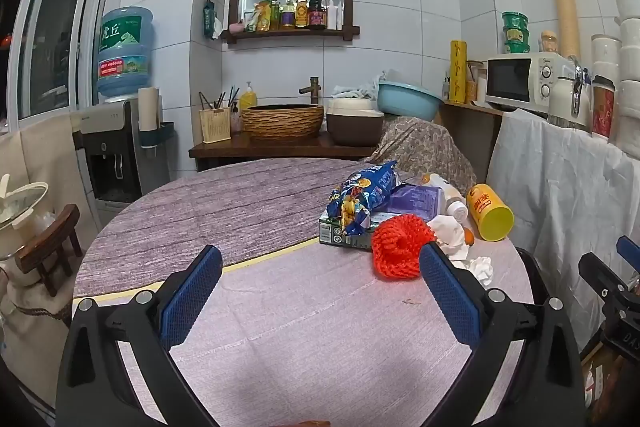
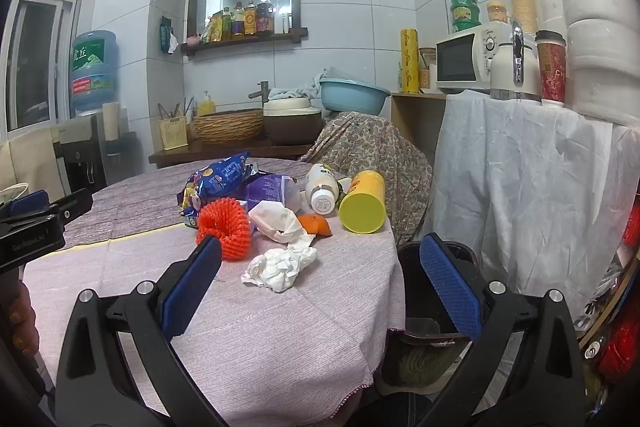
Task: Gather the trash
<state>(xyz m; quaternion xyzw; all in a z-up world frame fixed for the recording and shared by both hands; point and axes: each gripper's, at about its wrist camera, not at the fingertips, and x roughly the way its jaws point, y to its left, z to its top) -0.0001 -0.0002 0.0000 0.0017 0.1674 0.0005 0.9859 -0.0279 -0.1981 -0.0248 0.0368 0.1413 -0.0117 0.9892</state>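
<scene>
A pile of trash lies at the far right of the round table. It holds a red foam net, a blue snack bag, a crumpled tissue, a white wrapper, orange peel, a white bottle and a yellow can on its side. My left gripper is open over bare cloth, with the red net just beyond its right finger. My right gripper is open and empty, short of the tissue. A dark bin stands below the table edge.
A chair under patterned cloth stands behind the pile. A counter draped in white carries a microwave and a kettle. A water dispenser and a small wooden stool stand at the left. A hand holds the left gripper.
</scene>
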